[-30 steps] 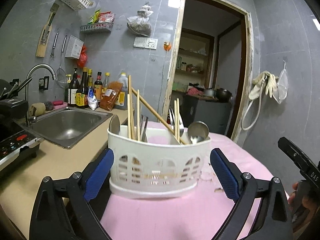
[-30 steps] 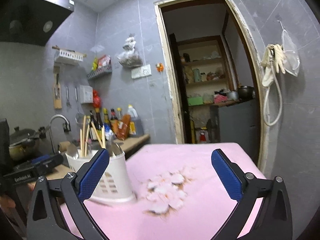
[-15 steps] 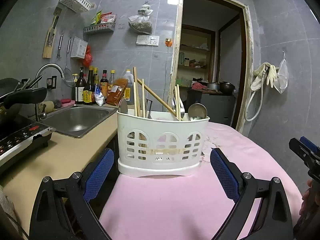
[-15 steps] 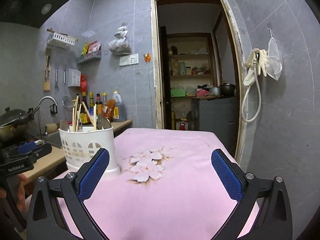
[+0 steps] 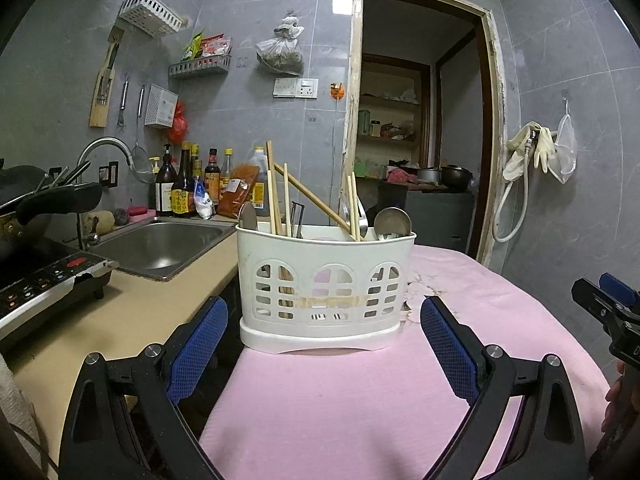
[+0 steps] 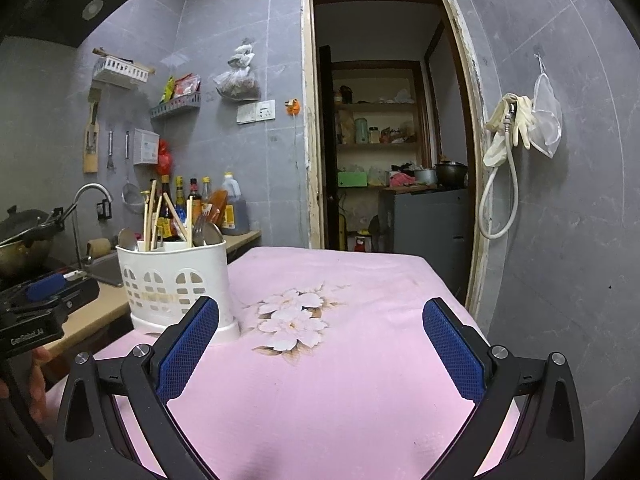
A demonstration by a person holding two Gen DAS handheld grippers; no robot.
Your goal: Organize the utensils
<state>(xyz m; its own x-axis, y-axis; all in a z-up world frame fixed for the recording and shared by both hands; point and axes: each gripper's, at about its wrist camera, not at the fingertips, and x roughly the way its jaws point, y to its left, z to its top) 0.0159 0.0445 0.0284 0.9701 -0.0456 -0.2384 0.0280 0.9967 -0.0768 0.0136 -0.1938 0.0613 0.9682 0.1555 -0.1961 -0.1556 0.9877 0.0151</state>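
1. We look first. The white utensil holder (image 5: 326, 288) stands upright on the pink tablecloth (image 5: 360, 400), near the cloth's left edge, next to the counter (image 5: 120, 312).
2. Inside it we see chopsticks (image 5: 276, 196), a spoon (image 5: 393, 222) at the right end and a fork (image 6: 199, 226). One chopstick leans across the others. No utensils lie loose on the cloth, so we think the sorting is done or nearly done.
3. Our left gripper (image 5: 324, 344) is just in front of the holder w/ jaws wide, holding nothing. The blue pads (image 5: 198, 344) don't touch it.
4. Our right gripper (image 6: 320, 352) is over the flower print (image 6: 296, 320), jaws wide too, nothing in them. The holder is to its left.
5. If we fix the leaning stick, we should go in from the top, pinch only that one stick, lift slow and straight.
6. Careful: the holder looks light & tall. A side bump could tip it off the cloth edge, so maybe steady it w/ the left.
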